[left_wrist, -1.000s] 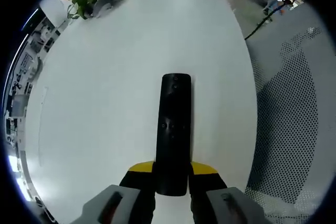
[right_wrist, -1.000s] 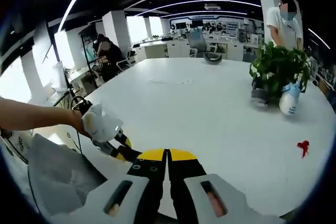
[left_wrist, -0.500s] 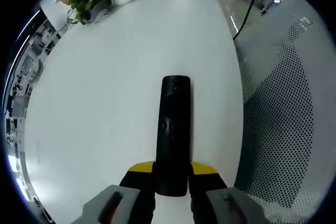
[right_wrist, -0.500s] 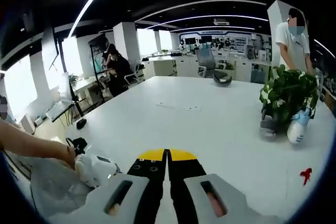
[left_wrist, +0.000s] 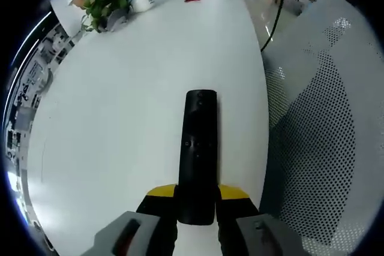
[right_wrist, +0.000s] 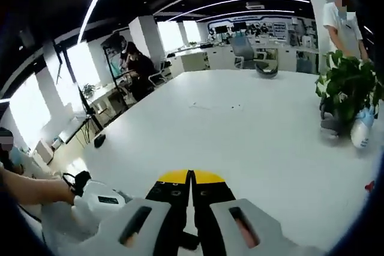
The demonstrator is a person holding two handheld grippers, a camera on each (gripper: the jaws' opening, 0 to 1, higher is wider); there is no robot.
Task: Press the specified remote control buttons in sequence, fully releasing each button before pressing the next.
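My left tool [left_wrist: 197,199] pinches the near end of the black remote control [left_wrist: 198,154], which points straight out from the jaws above the white bench [left_wrist: 120,106]. A perforated chair back [left_wrist: 330,142] stands just past the bench edge. My right tool [right_wrist: 192,191] has its jaws pressed together, holding nothing, above the bench. A potted plant [right_wrist: 351,91] sits far across it.
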